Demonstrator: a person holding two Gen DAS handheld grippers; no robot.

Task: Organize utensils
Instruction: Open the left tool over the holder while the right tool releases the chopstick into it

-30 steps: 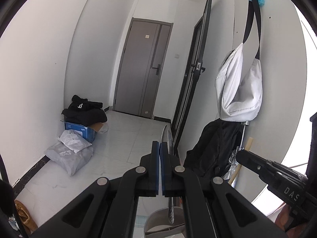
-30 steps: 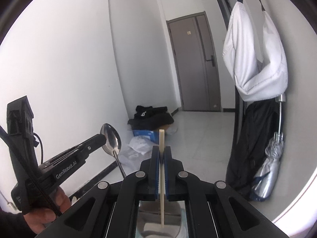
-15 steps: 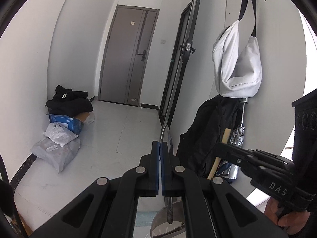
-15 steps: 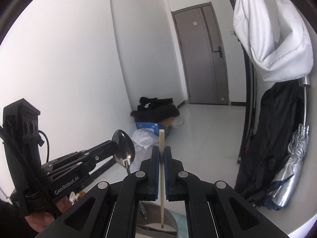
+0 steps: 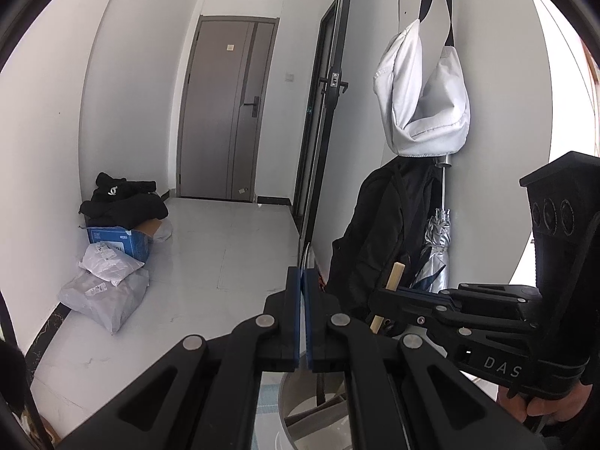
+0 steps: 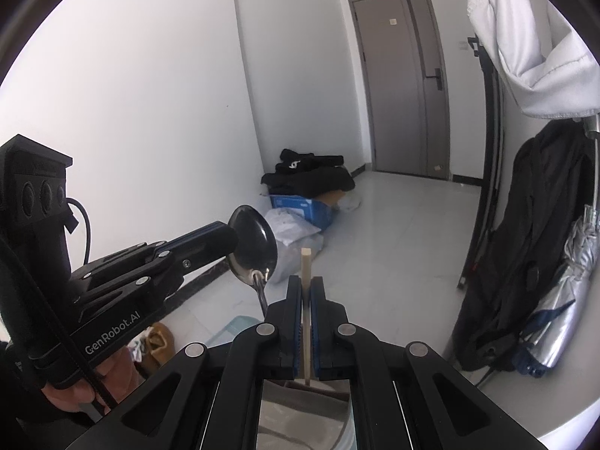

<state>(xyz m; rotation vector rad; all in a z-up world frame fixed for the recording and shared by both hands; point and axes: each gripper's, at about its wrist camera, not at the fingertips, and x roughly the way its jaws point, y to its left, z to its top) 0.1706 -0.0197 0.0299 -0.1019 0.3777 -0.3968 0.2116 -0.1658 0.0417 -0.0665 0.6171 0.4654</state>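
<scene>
My left gripper [image 5: 303, 281] is shut on a metal spoon [image 5: 307, 253]. I see the spoon edge-on between the blue pads, its handle hanging down over a round metal holder [image 5: 288, 418]. In the right wrist view the same left gripper [image 6: 229, 240] shows at the left, with the spoon [image 6: 253, 243] bowl-up. My right gripper [image 6: 306, 292] is shut on an upright wooden chopstick [image 6: 306, 262], whose lower end hangs over the holder [image 6: 300, 408]. From the left wrist, the right gripper [image 5: 375, 296] and its chopstick [image 5: 396, 276] sit just to the right.
A hallway with a grey door [image 5: 228, 112] lies ahead. A black jacket [image 5: 378, 232], a folded umbrella [image 5: 435, 240] and a white bag [image 5: 420, 112] hang on the right wall. A blue box [image 5: 116, 240] and parcels [image 5: 105, 292] lie on the floor at left. A hand [image 6: 75, 393] holds the left gripper.
Both grippers have sunk, the right one further, with the spoon and the chopstick still held. The metal holder now shows larger beneath them, and the right gripper has come closer in the left wrist view.
</scene>
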